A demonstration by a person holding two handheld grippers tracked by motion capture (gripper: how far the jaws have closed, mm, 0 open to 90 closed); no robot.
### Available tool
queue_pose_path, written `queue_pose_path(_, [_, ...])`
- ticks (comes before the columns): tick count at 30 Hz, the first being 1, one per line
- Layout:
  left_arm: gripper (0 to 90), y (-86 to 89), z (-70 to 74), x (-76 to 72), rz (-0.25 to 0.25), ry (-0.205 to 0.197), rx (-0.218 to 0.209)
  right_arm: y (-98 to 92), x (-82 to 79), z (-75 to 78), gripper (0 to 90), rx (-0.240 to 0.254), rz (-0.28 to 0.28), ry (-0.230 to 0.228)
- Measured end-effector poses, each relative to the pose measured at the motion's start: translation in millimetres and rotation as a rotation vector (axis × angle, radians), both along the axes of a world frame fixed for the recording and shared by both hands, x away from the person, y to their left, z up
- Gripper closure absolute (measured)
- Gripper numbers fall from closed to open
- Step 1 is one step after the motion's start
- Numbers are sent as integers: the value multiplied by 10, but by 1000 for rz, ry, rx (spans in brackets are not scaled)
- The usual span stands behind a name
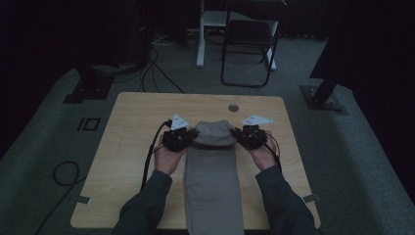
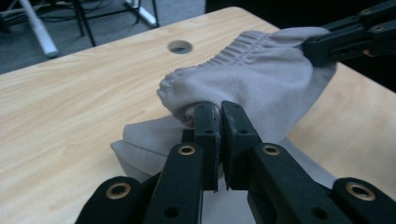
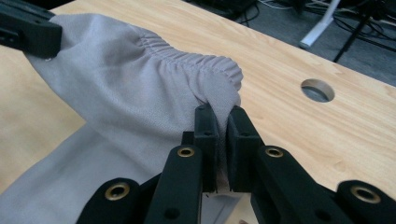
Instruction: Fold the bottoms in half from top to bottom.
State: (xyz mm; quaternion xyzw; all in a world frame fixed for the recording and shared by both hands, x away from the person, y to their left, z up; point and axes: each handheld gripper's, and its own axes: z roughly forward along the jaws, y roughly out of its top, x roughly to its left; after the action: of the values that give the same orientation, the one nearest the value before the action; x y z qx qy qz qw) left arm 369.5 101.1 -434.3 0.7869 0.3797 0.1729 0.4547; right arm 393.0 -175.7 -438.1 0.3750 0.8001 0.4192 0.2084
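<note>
A grey garment (image 1: 214, 166) with an elastic waistband lies folded lengthwise down the middle of the wooden table (image 1: 132, 122). Its waistband end (image 1: 214, 133) is lifted off the table between the two grippers. My left gripper (image 1: 190, 135) is shut on the left corner of the waistband (image 2: 187, 93), cloth pinched between its pads. My right gripper (image 1: 239, 134) is shut on the right corner (image 3: 224, 86). In the left gripper view the right gripper (image 2: 355, 37) shows at the top right, clamped on the cloth; in the right gripper view the left gripper (image 3: 28, 30) shows at the top left.
A round cable hole (image 1: 233, 107) sits in the table just beyond the garment. Past the table's far edge stand a black chair (image 1: 249, 44) and a white desk leg (image 1: 200, 34). Cables (image 1: 66, 174) lie on the carpet at the left.
</note>
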Motion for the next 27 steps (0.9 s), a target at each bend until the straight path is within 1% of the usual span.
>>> queue_pose_path(2, [855,9,9,-88,-21,0,-1,-17,-96,5,854,3,15,-2])
queue_pose_path(3, [855,9,9,-88,-21,0,-1,-17,-96,5,854,3,15,-2])
queue_pose_path(4, [855,26,-14,-189,-41,15,-17,-24,-128,4,853,2,20,-3])
queue_pose_path(5, [855,27,-41,-231,-46,26,-14,-40,-212,-8,853,4,30,2])
queue_pose_path(6, [855,28,-78,-272,-52,39,-10,-46,-247,-19,852,6,36,10])
queue_pose_path(8, [854,22,-177,-349,-71,66,4,-45,-316,-67,852,-9,48,22])
queue_pose_path(11, [853,13,-364,-446,-82,113,22,-36,-410,-203,850,-33,70,59])
queue_pose_path(12, [853,4,-436,-468,-82,127,34,-31,-439,-262,850,-41,74,70])
queue_pose_path(13, [853,4,-436,-468,-82,127,34,-31,-439,-262,850,-41,74,70])
queue_pose_path(14, [853,-12,-588,-491,-85,156,67,-25,-469,-327,850,-47,78,81])
queue_pose_path(15, [852,-13,-662,-496,-86,177,78,-4,-529,-467,851,-58,82,106])
queue_pose_path(17, [852,-9,-786,-514,-90,210,85,14,-585,-603,851,-59,89,134])
queue_pose_path(20, [850,-2,-887,-542,-90,227,105,40,-641,-775,852,-79,100,172])
queue_pose_path(23, [850,-30,-960,-561,-90,235,147,63,-669,-898,852,-103,103,208])
queue_pose_path(24, [850,-40,-987,-560,-96,232,175,73,-677,-933,852,-108,101,216])
queue_pose_path(25, [850,-53,-1017,-560,-94,234,185,85,-683,-968,852,-117,103,222])
queue_pose_path(26, [850,-64,-1047,-558,-94,235,192,101,-691,-1004,850,-127,104,225])
queue_pose_path(27, [850,-68,-1069,-559,-92,223,185,112,-703,-1025,849,-131,101,214])
